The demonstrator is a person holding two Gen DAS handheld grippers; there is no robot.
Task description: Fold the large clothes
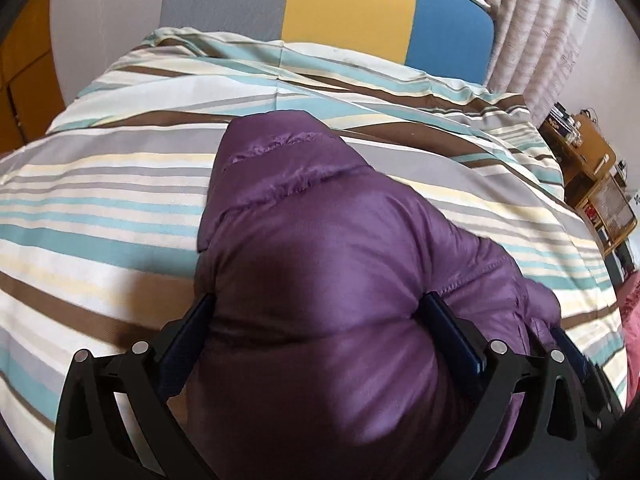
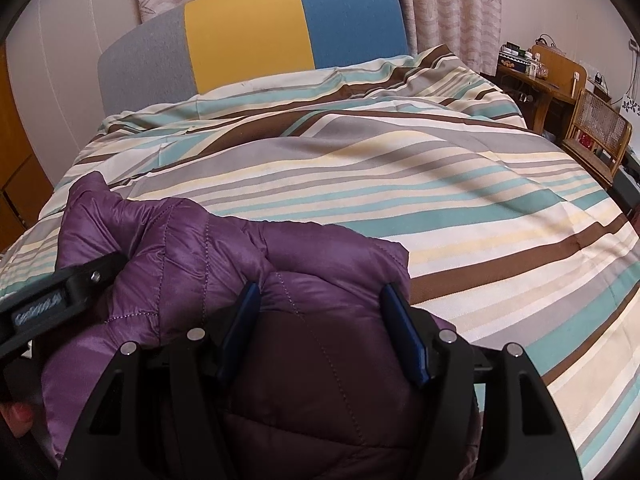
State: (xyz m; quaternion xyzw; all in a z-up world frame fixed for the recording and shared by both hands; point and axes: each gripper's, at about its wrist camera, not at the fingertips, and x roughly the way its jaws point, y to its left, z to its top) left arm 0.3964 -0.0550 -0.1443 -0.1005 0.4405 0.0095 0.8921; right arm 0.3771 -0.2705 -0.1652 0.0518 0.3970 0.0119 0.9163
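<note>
Both tongs are clamped on bunched purple jacket [image 1: 320,264] — the left tongs [image 1: 320,312] with fingers spread wide around a thick fold, the right tongs [image 2: 320,300] close beside, likewise pinching padding.

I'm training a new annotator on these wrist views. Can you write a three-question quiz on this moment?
1. True or false: the purple puffer jacket is bunched between the fingers of both the left gripper and the right gripper.
2. What does the jacket lie on? A) a bare wooden floor B) a striped duvet C) a glass table
3. Fill in: the headboard has grey, ____ and blue panels.

Key: 1 true. 2 B, the striped duvet. 3 yellow.
</note>
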